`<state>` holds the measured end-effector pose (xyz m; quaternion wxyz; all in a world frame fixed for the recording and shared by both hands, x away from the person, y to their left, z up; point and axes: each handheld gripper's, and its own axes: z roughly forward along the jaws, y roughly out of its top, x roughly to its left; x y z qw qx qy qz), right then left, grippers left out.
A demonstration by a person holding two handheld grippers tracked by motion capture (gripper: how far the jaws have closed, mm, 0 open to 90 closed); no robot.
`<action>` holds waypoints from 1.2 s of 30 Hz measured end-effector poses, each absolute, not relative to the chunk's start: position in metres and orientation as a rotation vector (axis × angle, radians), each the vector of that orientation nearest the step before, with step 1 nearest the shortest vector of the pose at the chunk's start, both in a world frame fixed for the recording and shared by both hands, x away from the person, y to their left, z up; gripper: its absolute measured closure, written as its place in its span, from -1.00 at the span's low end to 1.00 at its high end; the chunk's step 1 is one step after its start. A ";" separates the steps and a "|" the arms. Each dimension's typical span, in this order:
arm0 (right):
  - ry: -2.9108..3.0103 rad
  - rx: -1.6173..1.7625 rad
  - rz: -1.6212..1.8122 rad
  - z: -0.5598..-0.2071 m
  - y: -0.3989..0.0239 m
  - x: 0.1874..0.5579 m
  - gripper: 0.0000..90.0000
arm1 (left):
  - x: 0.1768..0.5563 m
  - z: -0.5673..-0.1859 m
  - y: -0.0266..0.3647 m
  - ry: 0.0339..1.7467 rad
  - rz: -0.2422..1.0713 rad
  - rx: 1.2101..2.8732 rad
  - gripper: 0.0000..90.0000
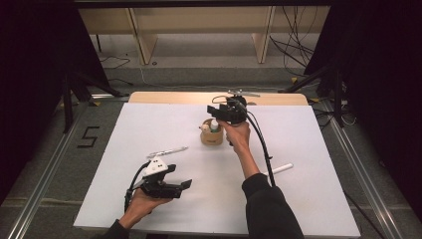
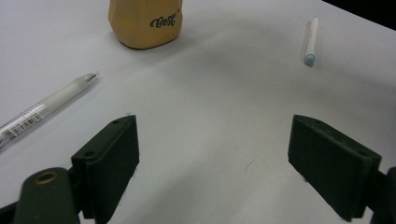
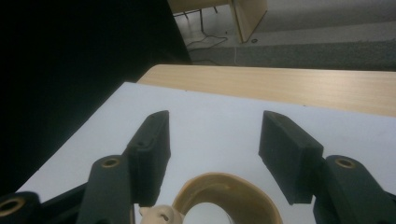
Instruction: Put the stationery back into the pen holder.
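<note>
Item: tan pen cup, soft-walled, script lettering on its side, upright on the white table a little beyond the centre. A white-and-green object stands in it, its top above the rim.

Item: right tongs, held in the person's right hand, directly over the cup. Jaws parted with nothing between the pads; in the right gripper view the cup's rim lies just beneath them and a pale cap sits at the lower edge.

Item: left tongs, in the left hand, low near the front left of the table, well apart from the cup. Jaws spread wide, bare table between them.

Item: clear pen, lying flat just beyond the left tongs.

Item: white marker, lying flat to the right, beside the right forearm.
</note>
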<state>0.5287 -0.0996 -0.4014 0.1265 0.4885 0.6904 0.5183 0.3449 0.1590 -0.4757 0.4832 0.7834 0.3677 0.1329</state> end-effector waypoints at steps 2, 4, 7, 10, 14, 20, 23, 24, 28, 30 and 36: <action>2.015 1.407 1.509 -0.399 -0.102 0.527 -0.07 | 0.345 -0.476 0.159 0.897 0.325 1.906 -0.65; 2.022 1.389 1.502 -0.396 -0.105 0.525 -0.10 | 0.345 -0.476 0.159 0.902 0.324 1.901 -0.65; 2.036 1.363 1.496 -0.391 -0.109 0.521 -0.15 | 0.346 -0.476 0.160 0.907 0.327 1.894 -0.65; 2.050 1.344 1.494 -0.387 -0.114 0.516 -0.21 | 0.347 -0.475 0.162 0.915 0.327 1.887 -0.65; 2.058 1.299 1.474 -0.382 -0.121 0.506 -0.27 | 0.348 -0.474 0.165 0.921 0.333 1.884 -0.65; 2.081 1.259 1.489 -0.377 -0.134 0.489 -0.32 | 0.351 -0.473 0.168 0.943 0.339 1.858 -0.65; 2.082 1.235 1.485 -0.374 -0.140 0.480 -0.34 | 0.353 -0.472 0.171 0.950 0.354 1.849 -0.65; 2.080 1.226 1.485 -0.374 -0.142 0.478 -0.34 | 0.354 -0.471 0.172 0.956 0.356 1.845 -0.65; 2.073 1.215 1.499 -0.373 -0.151 0.468 -0.35 | 0.358 -0.467 0.177 0.971 0.370 1.832 -0.65; 2.074 1.206 1.505 -0.374 -0.154 0.462 -0.35 | 0.360 -0.465 0.179 0.971 0.378 1.824 -0.65; 2.087 1.189 1.522 -0.382 -0.163 0.445 -0.37 | 0.369 -0.458 0.187 0.977 0.407 1.830 -0.65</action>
